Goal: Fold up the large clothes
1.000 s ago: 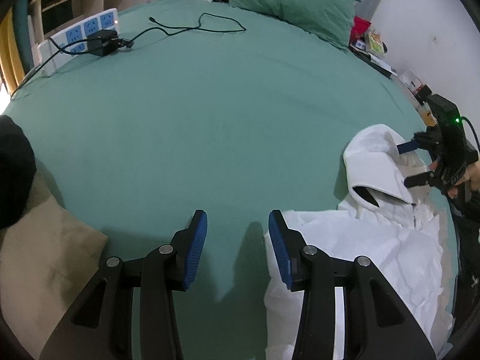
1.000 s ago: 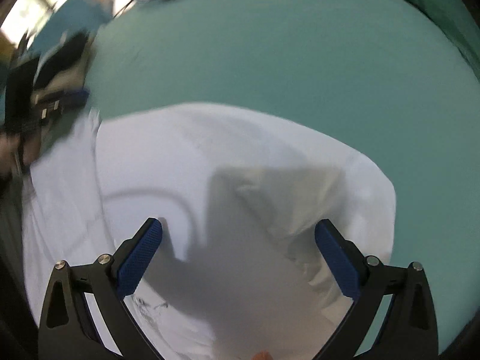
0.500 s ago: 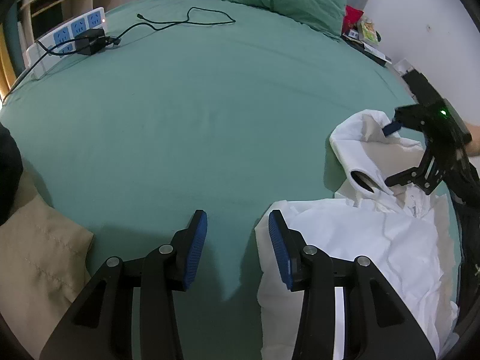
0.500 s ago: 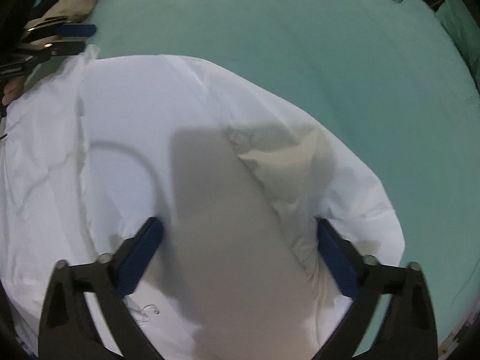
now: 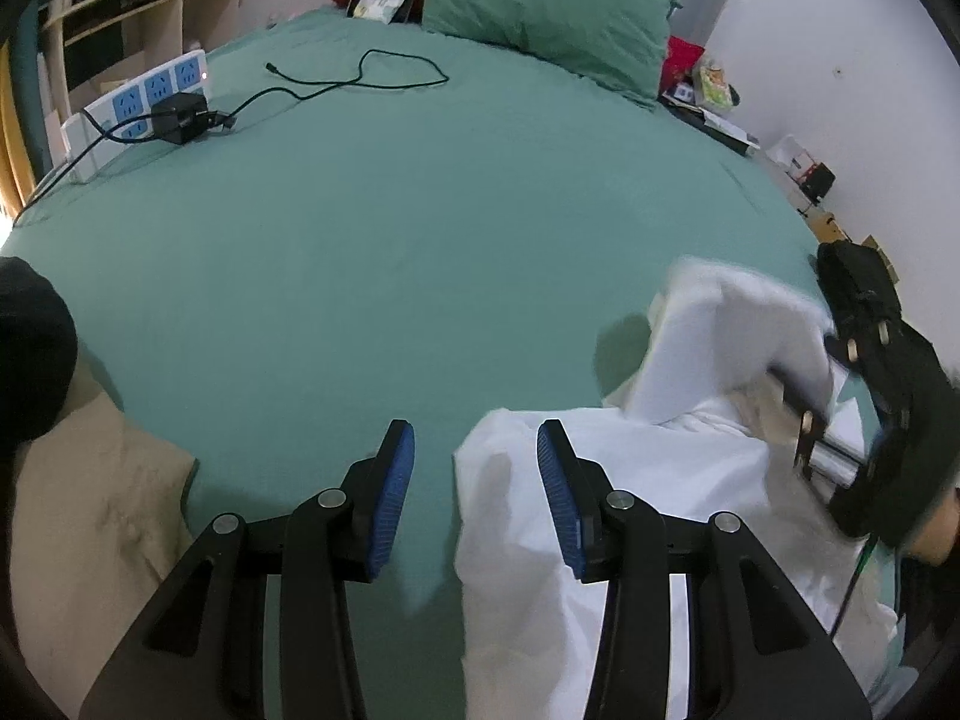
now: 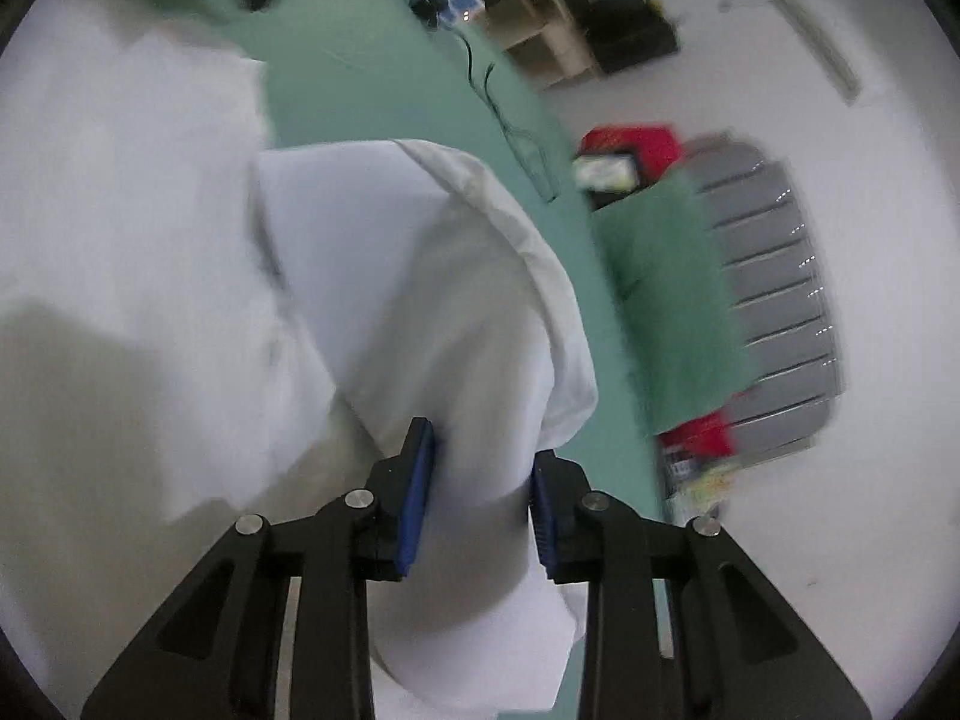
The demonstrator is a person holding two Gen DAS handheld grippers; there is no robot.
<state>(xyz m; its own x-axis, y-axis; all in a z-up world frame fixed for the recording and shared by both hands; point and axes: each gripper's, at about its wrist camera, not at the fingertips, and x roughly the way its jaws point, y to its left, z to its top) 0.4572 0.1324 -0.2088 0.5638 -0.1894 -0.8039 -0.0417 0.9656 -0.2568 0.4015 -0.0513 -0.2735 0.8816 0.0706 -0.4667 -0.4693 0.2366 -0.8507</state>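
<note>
A white garment [image 5: 648, 480] lies crumpled at the right front of the green bed [image 5: 390, 240]. My left gripper [image 5: 474, 480] is open and empty, hovering over the garment's left edge. My right gripper [image 6: 480, 480] has closed on a thick fold of the white garment [image 6: 420, 300] and lifts it; in the left wrist view it shows at the right [image 5: 840, 396] with white cloth raised beside it.
A power strip [image 5: 138, 108] with a black adapter and cable [image 5: 360, 75] lies at the far left of the bed. A green pillow [image 5: 540, 0] is at the head. A beige cloth [image 5: 84, 516] lies at the left front. Clutter lines the right wall.
My right gripper went from wide open over the garment to closed on a fold, and it has swung up and round. The left gripper has shifted slightly and stays open.
</note>
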